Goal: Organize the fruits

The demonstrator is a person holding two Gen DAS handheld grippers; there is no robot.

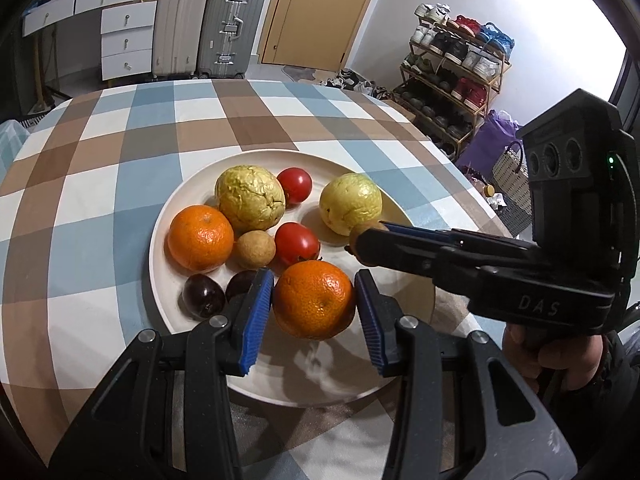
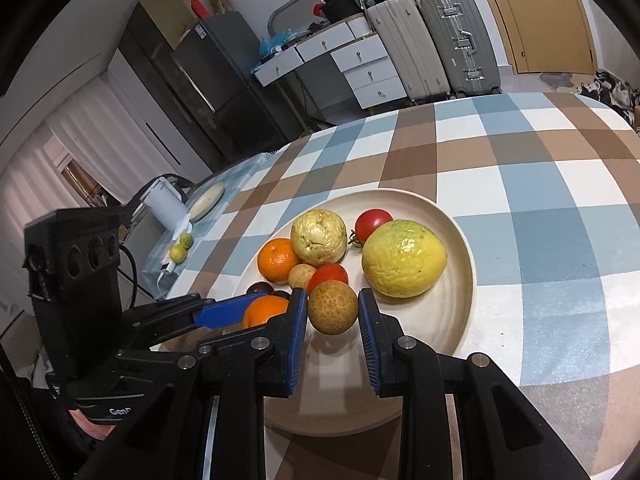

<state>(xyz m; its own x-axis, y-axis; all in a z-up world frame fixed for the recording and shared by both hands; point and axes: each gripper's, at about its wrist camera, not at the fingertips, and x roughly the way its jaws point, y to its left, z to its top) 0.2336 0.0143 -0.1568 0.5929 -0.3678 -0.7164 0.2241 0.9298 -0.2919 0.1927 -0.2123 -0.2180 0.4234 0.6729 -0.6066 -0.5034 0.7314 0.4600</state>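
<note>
Orange fruit (image 1: pixel 315 299) sits clamped in the left hand-held gripper (image 1: pixel 315 312) over the plate (image 1: pixel 172 208) at six o'clock; the right hand-held gripper (image 2: pixel 333 328) pinches a small brown fruit (image 2: pixel 333 307). Seven fruits already lie on the plate; these two seem the last.

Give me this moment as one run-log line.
left gripper: shut on orange | right gripper: shut on brown fruit | both over plate | plate: seven fruits visible
</note>
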